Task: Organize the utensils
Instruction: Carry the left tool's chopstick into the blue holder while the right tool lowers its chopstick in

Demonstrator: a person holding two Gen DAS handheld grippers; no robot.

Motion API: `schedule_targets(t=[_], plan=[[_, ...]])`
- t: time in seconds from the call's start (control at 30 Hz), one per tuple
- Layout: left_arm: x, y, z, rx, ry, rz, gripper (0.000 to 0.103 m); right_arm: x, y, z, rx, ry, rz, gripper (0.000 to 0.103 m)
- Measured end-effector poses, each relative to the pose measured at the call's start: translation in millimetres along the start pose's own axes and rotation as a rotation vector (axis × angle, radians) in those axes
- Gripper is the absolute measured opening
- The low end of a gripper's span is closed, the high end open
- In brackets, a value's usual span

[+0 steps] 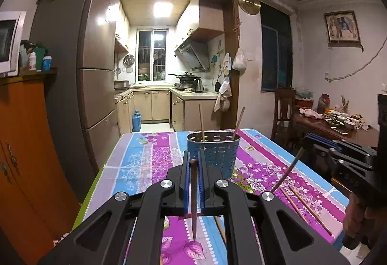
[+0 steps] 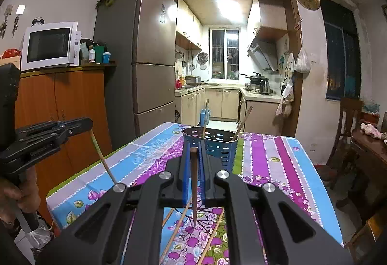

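Left gripper (image 1: pixel 193 163): closed tight on a dark brown chopstick (image 1: pixel 194 197), which is standing nearly upright between the blue pads with its rounded top just above the fingertips and its thin tip hanging over the cloth.
Right gripper (image 2: pixel 193 151): likewise pinched shut on a second brown chopstick (image 2: pixel 194 187), upright between the pads, pointed end hanging down above the cloth.
Left gripper as the right camera is seeing it (image 2: pixel 79 124): sitting at the left edge, a hand (image 2: pixel 17 192) wrapping its handle, its chopstick (image 2: pixel 102 161) slanting down to the right from the jaws.
Right gripper as the left camera is seeing it (image 1: pixel 314 141): sitting at the right edge, its chopstick (image 1: pixel 287 170) slanting down to the left.
Utensil holder (image 1: pixel 213 153): a blue perforated cup standing on the worktop just beyond both grippers, already carrying two chopsticks, one leaning left (image 1: pixel 201 123) and one leaning right (image 1: pixel 238 123).
Loose chopsticks, left view: a pair (image 1: pixel 307 209) lying on the cloth to the right of the gripper, well apart from the holder.
Loose chopsticks, right view: several light ones (image 2: pixel 177 228) lying on the cloth beneath the gripper, partly hidden by it.
Worktop (image 1: pixel 145 158): covered by a cloth striped in blue, purple and pink with flowers.
Background: a tall fridge (image 2: pixel 150 59), a white microwave (image 2: pixel 48 44) on an orange cabinet (image 2: pixel 63 100), and a lit kitchen through the doorway.
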State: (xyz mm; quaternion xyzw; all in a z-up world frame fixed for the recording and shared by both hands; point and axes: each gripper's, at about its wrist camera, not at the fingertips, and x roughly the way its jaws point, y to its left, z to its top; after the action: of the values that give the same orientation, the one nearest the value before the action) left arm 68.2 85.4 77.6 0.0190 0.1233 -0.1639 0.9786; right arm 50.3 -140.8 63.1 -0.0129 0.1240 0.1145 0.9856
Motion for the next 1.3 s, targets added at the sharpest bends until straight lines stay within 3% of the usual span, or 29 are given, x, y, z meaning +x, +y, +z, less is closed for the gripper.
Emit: schedule_targets(t=[0.37,0.63,0.77,1.07,1.3], plan=[[16.9,-8.4,34.4,-0.005,-0.012,-0.071,0.008,5.6,-10.9,34.1,0.030,-0.001,0.044,0.006],[39.7,-19.9,89.1,0.007,-0.137,-0.105,0.008,4.7,-21.5,72.4,0.034,-0.116,0.011,0.006],[56.0,-27.9,119.3,0.026,-0.227,-0.078,0.008,11.2,-31.0,95.4,0.038,-0.183,-0.009,0.006],[118.3,-39.6,180.2,0.039,-0.380,-0.012,0.008,58.7,-54.9,150.9,0.046,-0.278,-0.052,0.006],[186.8,-33.5,181.4,0.045,-0.357,-0.021,0.008,128.6,-82.1,160.9,0.105,-0.219,-0.070,0.006]])
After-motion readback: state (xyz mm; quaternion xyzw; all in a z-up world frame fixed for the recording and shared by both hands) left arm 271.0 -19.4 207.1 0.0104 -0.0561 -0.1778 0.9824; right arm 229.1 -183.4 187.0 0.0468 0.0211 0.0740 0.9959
